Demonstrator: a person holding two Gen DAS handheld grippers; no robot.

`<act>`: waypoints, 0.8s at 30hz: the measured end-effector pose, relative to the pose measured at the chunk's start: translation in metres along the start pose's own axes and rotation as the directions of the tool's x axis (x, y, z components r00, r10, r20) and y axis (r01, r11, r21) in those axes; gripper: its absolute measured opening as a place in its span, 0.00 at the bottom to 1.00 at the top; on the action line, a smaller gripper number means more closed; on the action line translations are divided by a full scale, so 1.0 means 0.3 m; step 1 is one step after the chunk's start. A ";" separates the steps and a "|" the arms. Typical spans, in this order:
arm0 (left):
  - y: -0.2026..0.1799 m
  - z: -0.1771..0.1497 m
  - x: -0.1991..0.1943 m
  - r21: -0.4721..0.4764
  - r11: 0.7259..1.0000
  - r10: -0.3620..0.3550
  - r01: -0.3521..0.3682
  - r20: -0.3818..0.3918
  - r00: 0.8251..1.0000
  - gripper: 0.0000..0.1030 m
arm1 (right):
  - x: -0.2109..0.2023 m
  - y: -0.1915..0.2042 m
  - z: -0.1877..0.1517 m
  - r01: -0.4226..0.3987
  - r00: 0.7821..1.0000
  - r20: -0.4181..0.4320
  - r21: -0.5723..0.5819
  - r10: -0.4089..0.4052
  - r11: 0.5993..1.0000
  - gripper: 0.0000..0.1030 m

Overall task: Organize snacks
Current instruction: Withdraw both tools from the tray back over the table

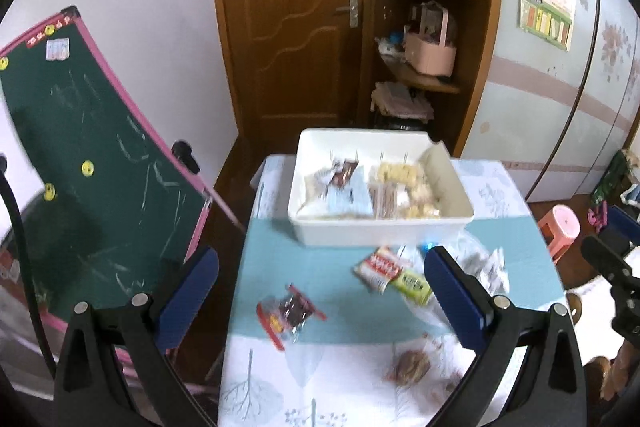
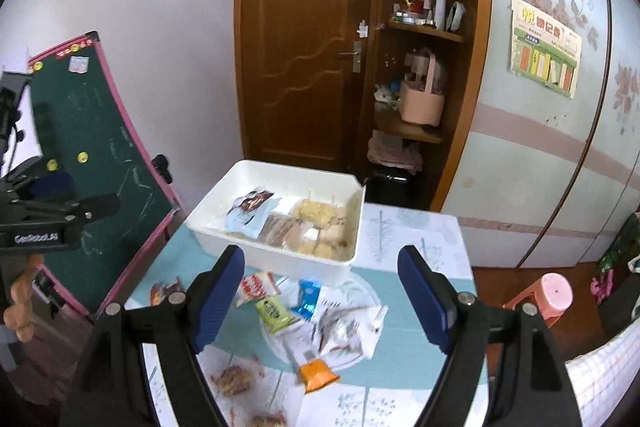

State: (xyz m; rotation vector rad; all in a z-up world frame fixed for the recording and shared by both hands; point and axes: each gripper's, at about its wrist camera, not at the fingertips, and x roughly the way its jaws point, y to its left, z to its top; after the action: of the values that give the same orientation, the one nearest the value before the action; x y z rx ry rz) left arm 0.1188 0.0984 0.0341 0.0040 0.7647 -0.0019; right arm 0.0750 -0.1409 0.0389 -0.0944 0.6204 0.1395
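A white bin (image 1: 384,233) (image 2: 256,251) holds several snack packets at the table's far end. Loose snacks lie in front of it: a red-trimmed chocolate packet (image 1: 290,313) (image 2: 164,291), a red-and-white packet (image 1: 378,269) (image 2: 254,287), a green packet (image 1: 412,285) (image 2: 274,311), a blue packet (image 2: 308,299), white wrappers (image 2: 344,331), an orange packet (image 2: 318,375) and brown pastries (image 1: 412,367) (image 2: 234,381). My left gripper (image 1: 320,291) is open and empty above the chocolate packet. My right gripper (image 2: 320,295) is open and empty above the pile.
The small table has a teal and white cloth (image 1: 280,243) (image 2: 404,239). A green chalkboard (image 1: 92,163) (image 2: 88,147) leans at the left. A wooden door (image 1: 292,27), shelves (image 2: 420,67), a wardrobe and a pink stool (image 1: 560,227) (image 2: 548,295) stand around.
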 end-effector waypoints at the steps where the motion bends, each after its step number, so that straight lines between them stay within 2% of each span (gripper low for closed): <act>1: 0.003 -0.019 0.004 0.009 1.000 0.009 -0.009 -0.003 1.000 0.99 | -0.001 -0.002 -0.014 -0.016 1.000 -0.008 0.001 0.016 1.000 0.77; 7: 0.036 -0.145 0.086 0.047 0.998 0.041 -0.038 -0.069 0.997 0.99 | 0.034 -0.013 -0.161 -0.050 0.995 -0.089 -0.024 0.048 0.998 0.77; 11: 0.065 -0.241 0.195 0.090 0.995 0.057 -0.044 -0.144 0.988 0.99 | 0.117 -0.014 -0.292 -0.085 0.979 -0.191 -0.039 0.077 0.996 0.77; 16: 0.091 -0.333 0.352 0.123 0.992 0.066 -0.034 -0.259 0.964 0.99 | 0.226 0.014 -0.482 -0.149 0.934 -0.336 -0.049 0.124 0.988 0.77; 17: 0.093 -0.345 0.380 0.129 0.991 0.067 -0.032 -0.278 0.958 0.99 | 0.244 0.029 -0.522 -0.180 0.919 -0.364 -0.052 0.149 0.982 0.77; 20: 0.097 -0.388 0.454 0.152 0.988 0.075 -0.026 -0.325 0.943 0.99 | 0.260 0.066 -0.592 -0.242 0.897 -0.403 -0.097 0.184 0.966 0.77; 24: 0.068 -0.441 0.483 0.167 0.986 0.040 0.022 -0.361 0.932 0.99 | 0.252 0.108 -0.649 -0.312 0.883 -0.421 -0.192 0.209 0.930 0.77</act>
State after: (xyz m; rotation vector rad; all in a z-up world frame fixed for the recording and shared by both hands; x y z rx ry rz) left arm 0.1319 0.1192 -0.1615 0.1739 1.1347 -0.0591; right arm 0.0194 -0.1267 -0.1645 -0.2938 1.0188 0.4748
